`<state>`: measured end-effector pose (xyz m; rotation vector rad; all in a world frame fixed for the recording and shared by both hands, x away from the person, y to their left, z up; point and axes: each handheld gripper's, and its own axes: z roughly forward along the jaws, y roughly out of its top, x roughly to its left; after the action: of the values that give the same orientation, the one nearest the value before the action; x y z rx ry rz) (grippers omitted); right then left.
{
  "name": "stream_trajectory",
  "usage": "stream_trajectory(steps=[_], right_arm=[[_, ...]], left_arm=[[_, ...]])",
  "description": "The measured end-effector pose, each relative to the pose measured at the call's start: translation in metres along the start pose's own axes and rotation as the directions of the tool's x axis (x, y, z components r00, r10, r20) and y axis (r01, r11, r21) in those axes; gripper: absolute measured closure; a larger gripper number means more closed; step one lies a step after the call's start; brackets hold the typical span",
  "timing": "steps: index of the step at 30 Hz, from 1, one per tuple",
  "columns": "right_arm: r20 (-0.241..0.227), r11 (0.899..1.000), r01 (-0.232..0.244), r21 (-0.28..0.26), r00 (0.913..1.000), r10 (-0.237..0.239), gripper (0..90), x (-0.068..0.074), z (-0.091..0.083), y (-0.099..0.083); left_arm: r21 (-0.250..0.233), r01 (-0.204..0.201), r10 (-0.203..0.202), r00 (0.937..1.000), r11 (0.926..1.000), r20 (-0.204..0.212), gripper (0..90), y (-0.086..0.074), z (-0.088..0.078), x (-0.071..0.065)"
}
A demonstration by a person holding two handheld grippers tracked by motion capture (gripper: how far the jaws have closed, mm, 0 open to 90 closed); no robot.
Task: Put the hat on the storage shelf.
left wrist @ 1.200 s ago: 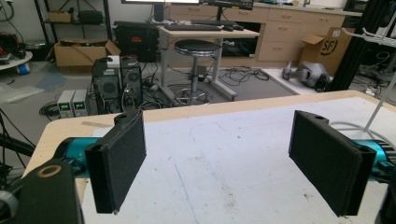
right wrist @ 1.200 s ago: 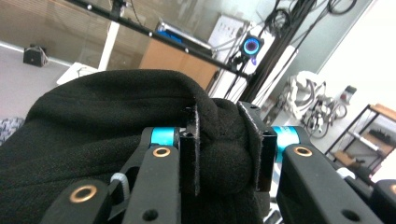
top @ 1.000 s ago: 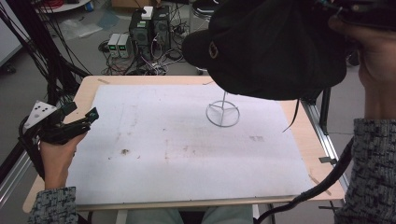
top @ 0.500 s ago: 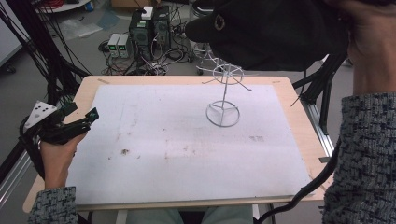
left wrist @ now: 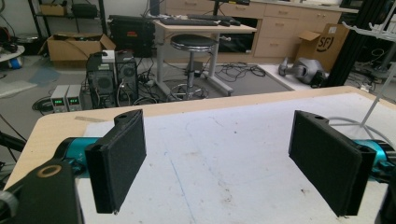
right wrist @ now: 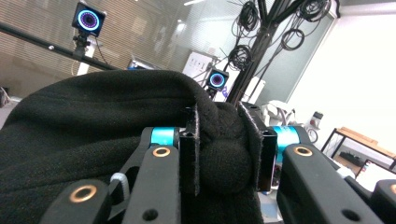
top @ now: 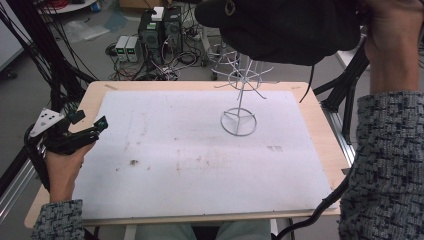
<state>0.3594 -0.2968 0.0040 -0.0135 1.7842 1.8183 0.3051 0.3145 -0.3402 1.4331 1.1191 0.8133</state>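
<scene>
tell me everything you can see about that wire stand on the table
The wire stand looks like thin white-coated metal. A ring base with three inner spokes sits flat on the white mat, toward the table's far right. A slim upright stem rises to a crown of radiating wire arms. It stands upright and bare. The black hat hangs just above; whether they touch cannot be told.

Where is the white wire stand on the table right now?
In the high view, the wire stand stands upright on the white mat, toward the far right, just below the black hat held above it.
</scene>
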Motion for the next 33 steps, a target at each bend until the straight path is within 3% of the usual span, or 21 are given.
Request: stream_trajectory(steps=[10,13,22,26,33], right_arm=[[-0.014,0.999,-0.043,-0.033,0.999,0.042,70.8,-0.008,0.002,-0.046],[-0.023,0.998,-0.053,-0.019,0.9983,0.053,70.8,-0.007,0.001,-0.058],[-0.024,0.994,-0.082,0.068,0.9962,0.084,70.7,0.0,-0.002,-0.09],[-0.021,0.986,-0.083,0.146,0.996,0.087,70.5,0.004,0.0,-0.101],[-0.021,0.969,-0.082,0.233,0.9958,0.089,70.2,0.013,0.002,-0.119]], left_arm=[[0.002,0.003,-0.003,1.0,1.0,-0.002,19.1,-0.001,0.0,0.001],[0.005,-0.002,0.002,1.0,1.0,-0.002,19.2,0.0,0.0,0.001],[0.009,-0.005,0.005,1.0,1.0,0.002,19.1,0.0,0.001,-0.001],[0.008,-0.004,0.004,1.0,1.0,0.001,19.1,0.0,0.001,-0.001],[0.01,-0.003,0.003,1.0,0.9999,0.003,19.1,-0.001,0.002,-0.002]])
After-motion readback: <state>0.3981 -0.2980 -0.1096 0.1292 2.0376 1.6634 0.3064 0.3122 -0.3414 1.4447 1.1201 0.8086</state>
